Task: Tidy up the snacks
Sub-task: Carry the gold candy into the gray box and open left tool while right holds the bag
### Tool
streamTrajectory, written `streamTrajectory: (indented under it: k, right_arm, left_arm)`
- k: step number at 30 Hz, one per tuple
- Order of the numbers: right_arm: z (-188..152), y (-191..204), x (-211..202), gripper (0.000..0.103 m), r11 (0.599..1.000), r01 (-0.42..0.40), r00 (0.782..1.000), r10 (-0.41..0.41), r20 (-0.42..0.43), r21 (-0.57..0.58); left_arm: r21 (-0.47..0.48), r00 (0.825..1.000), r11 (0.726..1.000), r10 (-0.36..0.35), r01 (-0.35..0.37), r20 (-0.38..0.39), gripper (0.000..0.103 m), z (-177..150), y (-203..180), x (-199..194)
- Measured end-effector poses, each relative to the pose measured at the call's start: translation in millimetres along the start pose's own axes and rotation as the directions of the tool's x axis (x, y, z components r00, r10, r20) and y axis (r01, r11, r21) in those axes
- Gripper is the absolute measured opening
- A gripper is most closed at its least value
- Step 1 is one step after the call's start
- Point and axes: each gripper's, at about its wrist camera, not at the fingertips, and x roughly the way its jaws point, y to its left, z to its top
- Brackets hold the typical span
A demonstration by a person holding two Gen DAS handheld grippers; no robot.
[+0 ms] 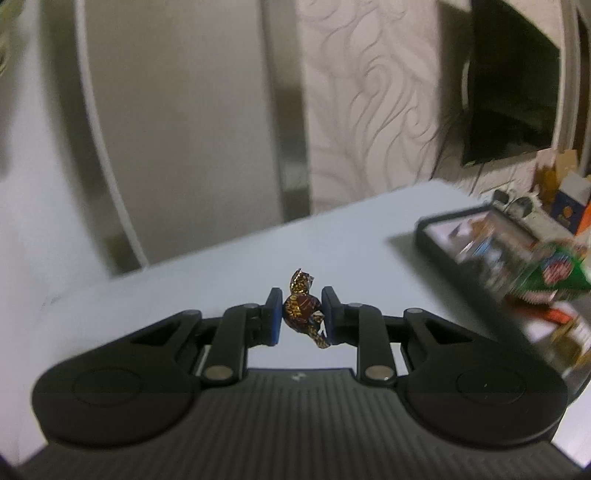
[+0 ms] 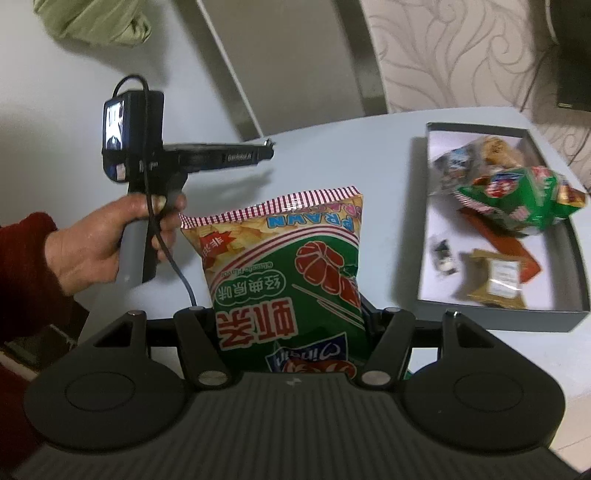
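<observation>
My left gripper [image 1: 301, 314] is shut on a small brown-and-gold wrapped candy [image 1: 301, 308], held above the pale table [image 1: 184, 280]. My right gripper [image 2: 291, 332] is shut on a green prawn cracker bag [image 2: 284, 269], held upright above the table; its fingertips are hidden behind the bag. The left gripper also shows in the right wrist view [image 2: 269, 144], held in a hand to the left. A grey box [image 2: 554, 314] at the right holds several snacks, among them another green bag [image 2: 517, 203]. The box shows blurred in the left wrist view [image 1: 436, 236].
A gold packet [image 2: 498, 280] and a small dark sweet [image 2: 443, 254] lie in the box's near part. A dark screen [image 1: 513, 81] and cartons [image 1: 569, 199] stand beyond the table at the right. A green cloth [image 2: 96, 18] hangs at top left.
</observation>
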Motion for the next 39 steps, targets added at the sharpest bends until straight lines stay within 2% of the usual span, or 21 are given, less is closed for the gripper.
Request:
streamTrajectory:
  k: [7, 12, 15, 20, 23, 24, 25, 27, 29, 36, 39]
  right_arm:
    - [-4.8, -27.8, -40.5, 0.068, 0.997, 0.055, 0.996, -0.059, 0.065, 0.059]
    - [-17.3, -47.5, -65.5, 0.068, 0.989, 0.097, 0.990, -0.107, 0.091, 0.112]
    - [-25.7, -59.6, -78.3, 0.068, 0.982, 0.122, 0.986, -0.137, 0.097, 0.145]
    - [-38.5, -76.7, -99.0, 0.068, 0.969, 0.159, 0.978, -0.180, 0.101, 0.188]
    - [-41.4, -87.5, -102.4, 0.068, 0.963, 0.176, 0.976, -0.198, 0.093, 0.205]
    - [-41.9, -90.6, -103.2, 0.068, 0.962, 0.181, 0.975, -0.202, 0.089, 0.206]
    - [-42.7, -90.9, -104.8, 0.068, 0.961, 0.184, 0.975, -0.206, 0.087, 0.206]
    - [-42.6, -94.4, -106.4, 0.068, 0.960, 0.190, 0.973, -0.212, 0.088, 0.207]
    - [-42.5, -97.3, -108.6, 0.068, 0.958, 0.197, 0.971, -0.220, 0.092, 0.208]
    - [-25.9, -122.2, -97.5, 0.068, 0.954, 0.211, 0.967, -0.235, 0.093, 0.215]
    - [-12.0, -130.3, -87.4, 0.068, 0.958, 0.211, 0.967, -0.234, 0.103, 0.193]
  left_arm:
    - [0.049, 0.990, 0.991, -0.128, 0.125, 0.064, 0.026, 45.7, -71.9, 15.0]
    - [0.079, 0.977, 0.976, -0.206, 0.202, 0.054, 0.026, 59.7, -129.1, 35.0]
    - [0.109, 0.973, 0.968, -0.229, 0.225, 0.029, 0.026, 60.9, -162.1, 52.6]
    - [0.156, 0.977, 0.965, -0.212, 0.211, -0.009, 0.026, 54.9, -195.4, 82.7]
    - [0.176, 0.979, 0.963, -0.204, 0.205, -0.022, 0.027, 53.6, -202.0, 95.0]
    - [0.184, 0.978, 0.960, -0.208, 0.209, -0.024, 0.031, 51.8, -202.2, 94.7]
    - [0.190, 0.979, 0.961, -0.203, 0.202, -0.014, 0.037, 50.5, -202.7, 94.1]
    - [0.191, 0.982, 0.965, -0.185, 0.178, 0.020, 0.069, 48.5, -201.3, 88.3]
    - [0.167, 0.980, 0.969, -0.195, 0.184, 0.049, 0.076, 48.4, -197.9, 83.0]
    - [0.130, 0.976, 0.973, -0.202, 0.190, 0.086, 0.076, 51.7, -179.8, 61.2]
    - [0.099, 0.978, 0.980, -0.180, 0.170, 0.104, 0.076, 51.6, -162.9, 46.3]
